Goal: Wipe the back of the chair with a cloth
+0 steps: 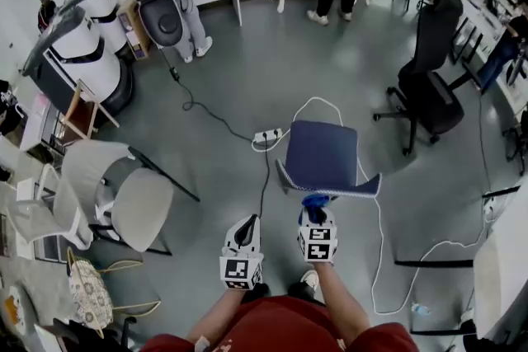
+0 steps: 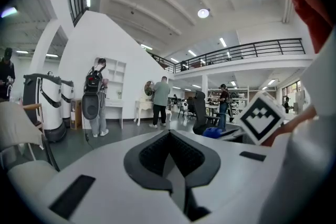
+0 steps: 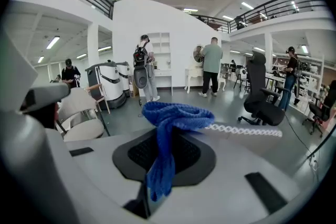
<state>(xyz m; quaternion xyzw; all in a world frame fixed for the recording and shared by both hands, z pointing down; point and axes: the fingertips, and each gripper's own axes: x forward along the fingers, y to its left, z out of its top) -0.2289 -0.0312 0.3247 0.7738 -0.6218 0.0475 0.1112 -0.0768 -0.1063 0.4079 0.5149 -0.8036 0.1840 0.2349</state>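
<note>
- The pale chair [image 1: 132, 202] at the far left stands well apart from the work and has no part in it.
- The left gripper [image 1: 247, 223] hangs just beside the right one, short of the chair. Its jaws are pressed together with nothing between them. I judge it idle because a wipe needs only one tool, and here it is out of the cloth's way.
- The right gripper [image 1: 316, 215] reaches forward to the near edge of the chair. Its jaws are clamped tight on the blue cloth [image 3: 169, 115], pinched through the middle so that a bunch stands out past the tips and a tail hangs down between them. That forward bunch probably serves as the wiping pad.
- The cloth sits at the top rim of the backrest [image 1: 330, 187]. In the right gripper view the pale patterned rim runs off to the right just behind it. I cannot tell whether it presses on the rim or only meets it.
- The blue chair [image 1: 322, 151] is turned with its back toward the person, which puts that back within easy reach.
- Most of the back's face lies below the rim and is hidden from the head view, so the wipe is likely at its upper edge with the rest to do.
- The black office chair [image 1: 429, 86] stands well apart at the right.
</note>
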